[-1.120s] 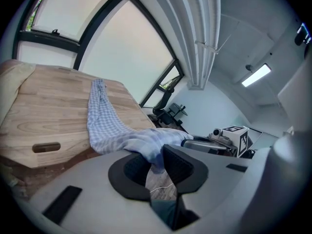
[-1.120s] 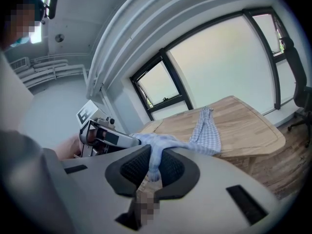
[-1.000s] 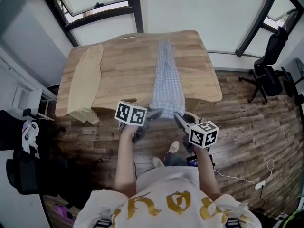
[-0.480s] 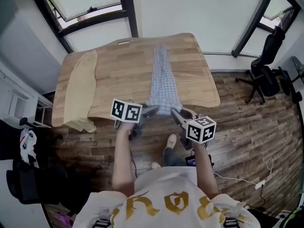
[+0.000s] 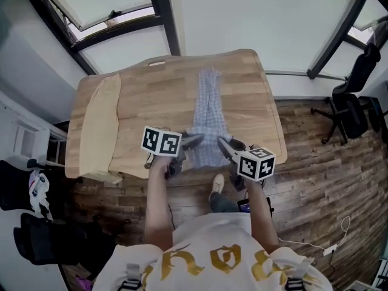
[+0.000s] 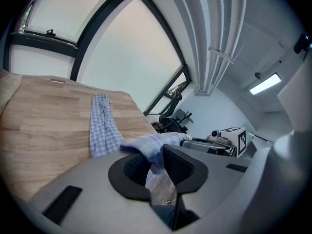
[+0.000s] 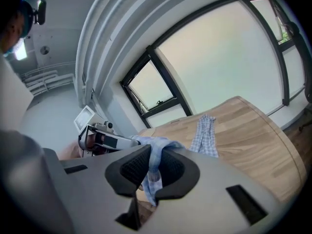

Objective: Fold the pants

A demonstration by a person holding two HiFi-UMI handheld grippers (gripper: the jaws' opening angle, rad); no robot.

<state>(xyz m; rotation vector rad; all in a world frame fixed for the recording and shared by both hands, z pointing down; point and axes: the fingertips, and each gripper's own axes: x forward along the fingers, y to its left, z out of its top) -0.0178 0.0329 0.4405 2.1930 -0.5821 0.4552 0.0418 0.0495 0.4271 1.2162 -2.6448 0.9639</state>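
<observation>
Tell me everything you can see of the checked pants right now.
The pants are thin blue-and-white checked cloth, laid as one narrow strip along the wooden table, from short of its far edge to the near edge. The far part lies flat with some wrinkles. The near end is raised and bunched: the left gripper is shut on one corner and the right gripper on the other, with cloth hanging below their pads.

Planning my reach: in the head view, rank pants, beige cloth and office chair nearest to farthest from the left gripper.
1. Pants, clamped in the left gripper.
2. Beige cloth, off to the left.
3. Office chair, far right.
</observation>
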